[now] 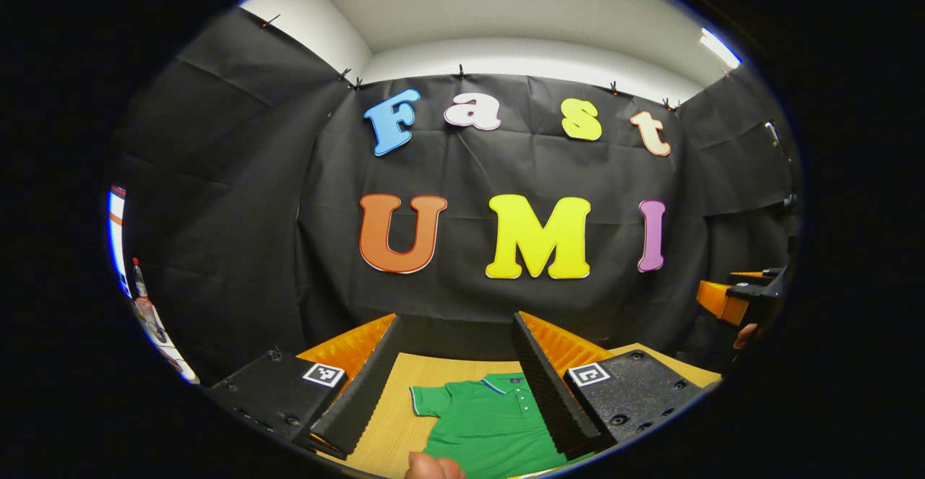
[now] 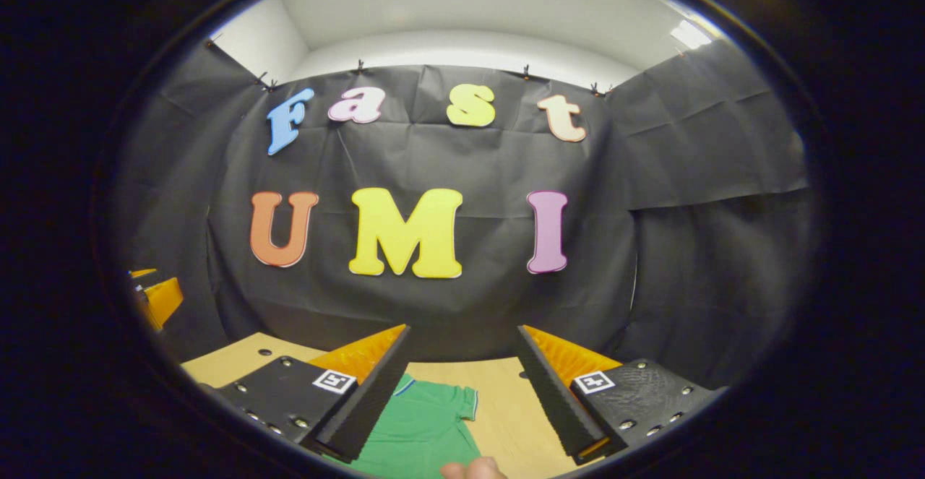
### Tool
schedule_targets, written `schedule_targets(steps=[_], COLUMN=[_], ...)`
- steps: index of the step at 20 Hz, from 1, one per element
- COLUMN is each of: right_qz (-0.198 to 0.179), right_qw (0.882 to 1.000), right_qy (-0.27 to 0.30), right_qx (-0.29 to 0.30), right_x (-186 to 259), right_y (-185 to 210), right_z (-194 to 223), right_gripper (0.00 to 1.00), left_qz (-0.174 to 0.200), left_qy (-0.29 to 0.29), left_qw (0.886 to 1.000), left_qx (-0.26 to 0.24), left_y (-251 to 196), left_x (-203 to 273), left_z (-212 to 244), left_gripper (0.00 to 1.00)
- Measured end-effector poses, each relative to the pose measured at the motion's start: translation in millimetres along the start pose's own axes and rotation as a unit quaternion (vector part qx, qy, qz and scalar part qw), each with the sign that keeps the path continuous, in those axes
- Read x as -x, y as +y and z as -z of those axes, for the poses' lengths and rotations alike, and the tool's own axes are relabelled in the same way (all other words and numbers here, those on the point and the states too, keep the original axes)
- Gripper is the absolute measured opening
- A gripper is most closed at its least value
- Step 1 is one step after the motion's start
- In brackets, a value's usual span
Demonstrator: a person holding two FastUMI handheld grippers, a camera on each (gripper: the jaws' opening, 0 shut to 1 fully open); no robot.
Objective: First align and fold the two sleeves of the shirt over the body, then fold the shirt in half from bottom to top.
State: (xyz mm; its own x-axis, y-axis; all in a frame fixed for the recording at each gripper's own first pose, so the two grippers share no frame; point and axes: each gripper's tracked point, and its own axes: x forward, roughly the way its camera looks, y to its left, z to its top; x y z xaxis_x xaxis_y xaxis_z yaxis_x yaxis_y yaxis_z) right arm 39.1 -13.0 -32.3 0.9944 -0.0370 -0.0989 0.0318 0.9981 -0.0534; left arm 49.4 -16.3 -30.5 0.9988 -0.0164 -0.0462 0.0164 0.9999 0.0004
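Green shirt (image 1: 491,425) lies flat on the table (image 1: 394,399) (collar toward its far edge), both sleeves spread out; left gripper (image 1: 455,385) and right gripper (image 2: 462,392) hover above, fingers spread, pinching nothing.

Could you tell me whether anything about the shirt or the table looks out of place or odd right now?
Nothing stands out. The green shirt lies flat on the wooden table, both sleeves still spread out, with both tools open above it.
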Motion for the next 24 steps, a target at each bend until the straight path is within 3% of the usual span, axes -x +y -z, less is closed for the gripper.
schedule_targets(steps=[4, 8, 15, 24], right_qz=[-0.014, -0.003, 0.011, -0.004], right_qw=[0.999, 0.996, 0.984, 0.948], right_qy=[0.038, 0.09, 0.172, 0.313], right_qx=[0.021, 0.018, 0.037, 0.06], right_x=[-39.2, -102.5, -226.8, -319.8], right_y=[4.7, -5.4, -14.0, -8.6], right_z=[22.8, 57.0, 147.2, 304.6], right_gripper=[0.94, 0.94, 0.94, 0.94], left_qz=[-0.004, -0.008, -0.022, -0.03], left_qy=[0.012, 0.027, 0.062, 0.103], left_qw=[1.0, 1.0, 0.998, 0.994], left_qx=[0.002, 0.005, -0.007, -0.023], left_y=[3.5, 5.1, 12.0, 15.9], left_x=[-13.0, -26.8, -52.1, -74.6], left_z=[11.0, 22.6, 47.7, 72.1], left_gripper=[0.96, 0.96, 0.96, 0.96])
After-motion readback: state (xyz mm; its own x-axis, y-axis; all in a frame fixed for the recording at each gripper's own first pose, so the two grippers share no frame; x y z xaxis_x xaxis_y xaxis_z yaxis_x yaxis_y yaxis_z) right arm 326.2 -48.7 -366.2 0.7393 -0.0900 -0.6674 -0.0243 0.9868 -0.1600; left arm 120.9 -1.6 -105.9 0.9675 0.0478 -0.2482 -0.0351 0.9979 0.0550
